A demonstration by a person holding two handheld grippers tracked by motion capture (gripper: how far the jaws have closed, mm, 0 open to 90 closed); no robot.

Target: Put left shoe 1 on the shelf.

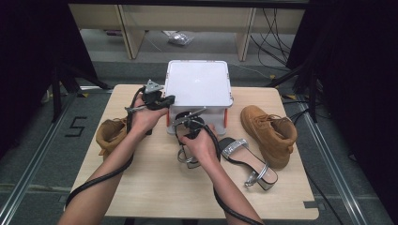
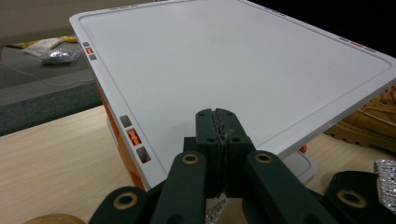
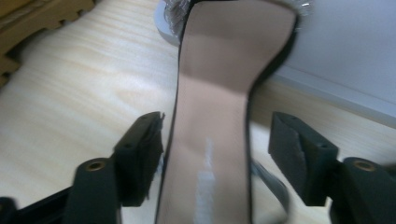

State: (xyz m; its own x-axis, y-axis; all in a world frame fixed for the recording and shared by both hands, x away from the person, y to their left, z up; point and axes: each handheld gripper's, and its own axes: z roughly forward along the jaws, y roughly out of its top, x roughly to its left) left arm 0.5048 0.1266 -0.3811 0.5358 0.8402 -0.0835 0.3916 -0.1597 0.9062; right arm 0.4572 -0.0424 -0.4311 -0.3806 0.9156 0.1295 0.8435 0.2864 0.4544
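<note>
High view: your left gripper (image 1: 157, 99) lifts the white lid (image 1: 198, 82) of the box (image 1: 197, 112); your right gripper (image 1: 190, 123) hovers at a sandal (image 1: 187, 152) on the tabletop (image 1: 155, 183); a second sandal (image 1: 248, 161) and two boots (image 1: 270, 133) lie outside. Left gripper view: jaws clenched at the lid's (image 2: 224, 70) edge. Right gripper view: jaws released, straddling the sandal's insole (image 3: 219, 116), untouched. Judged: box opened; packing hardly begun.

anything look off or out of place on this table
Mostly the shoes are scattered. One tan boot stands right of the white lidded box, its mate far off at the left edge. One silver sandal lies alone; the other sits between the right gripper's open jaws. Nothing looks spilled or damaged.
</note>
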